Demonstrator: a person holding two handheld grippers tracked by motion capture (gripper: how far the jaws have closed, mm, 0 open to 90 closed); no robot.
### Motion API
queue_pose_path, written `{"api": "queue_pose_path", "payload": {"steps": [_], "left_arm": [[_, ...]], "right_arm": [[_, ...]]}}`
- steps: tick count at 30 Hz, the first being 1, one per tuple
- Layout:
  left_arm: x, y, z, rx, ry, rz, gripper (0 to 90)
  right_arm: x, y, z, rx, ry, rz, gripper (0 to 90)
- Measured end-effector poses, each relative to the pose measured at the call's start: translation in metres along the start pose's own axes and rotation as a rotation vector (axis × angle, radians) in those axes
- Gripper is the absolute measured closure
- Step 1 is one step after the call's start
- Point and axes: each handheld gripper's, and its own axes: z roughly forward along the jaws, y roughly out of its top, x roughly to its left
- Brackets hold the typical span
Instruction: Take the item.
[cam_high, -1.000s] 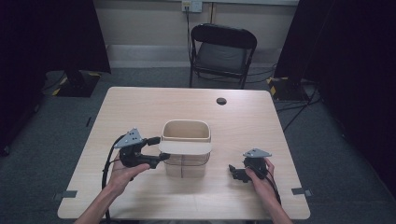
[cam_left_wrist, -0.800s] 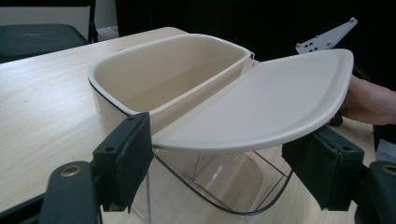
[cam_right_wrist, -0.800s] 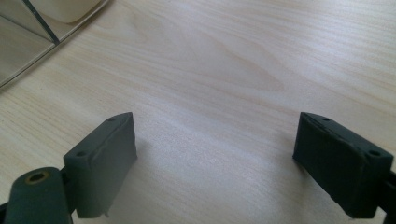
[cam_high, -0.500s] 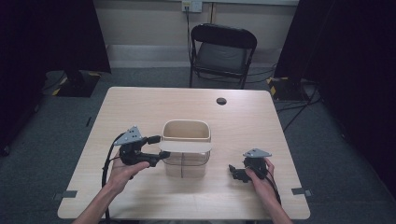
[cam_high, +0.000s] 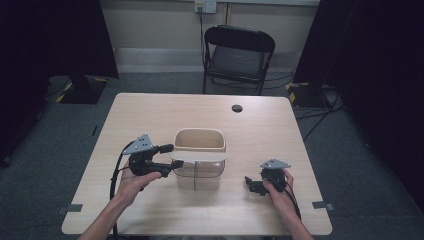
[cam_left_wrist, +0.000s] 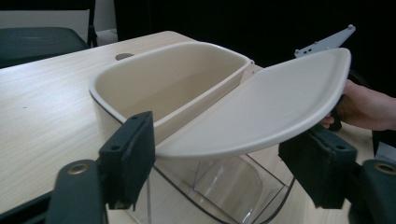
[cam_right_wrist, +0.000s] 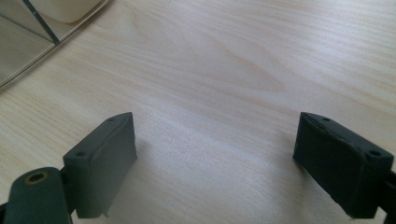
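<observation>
A cream tub sits in a clear plastic base at the table's middle. Its cream lid lies tilted over the near half, raised off the rim. My left gripper reaches in from the left. Its jaws have just been closing, and the lid's left end lies between them. I see no firm press by the pads on it, above the tub and the base. My right gripper rests on the table at the right, open, with bare wood between its jaws.
A small dark round spot marks the table's far side. A black folding chair stands behind the table. The other hand shows past the lid in the left gripper view. The tub's corner lies far left of the right gripper.
The left gripper's jaws have drawn a little closer together around the lid's end. Both hands and the tub have stayed in place.
</observation>
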Motion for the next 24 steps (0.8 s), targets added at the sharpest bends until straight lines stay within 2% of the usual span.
{"api": "queue_pose_path", "payload": {"steps": [7, 9, 24], "left_arm": [[-0.002, 0.0024, 0.0048, 0.007, -0.012, 0.004, 29.4], [-0.002, 0.0033, 0.0048, 0.015, -0.007, 0.018, 30.3], [0.0002, 0.0066, 0.0074, 0.021, -0.021, -0.01, 33.6]], "right_arm": [[0.0, 0.0, 0.0, 0.0, 0.0, 0.0, 12.3], [0.0, 0.0, 0.0, 0.0, 0.0, 0.001, 12.3], [0.0, 0.0, 0.0, 0.0, 0.0, 0.0, 12.3]]}}
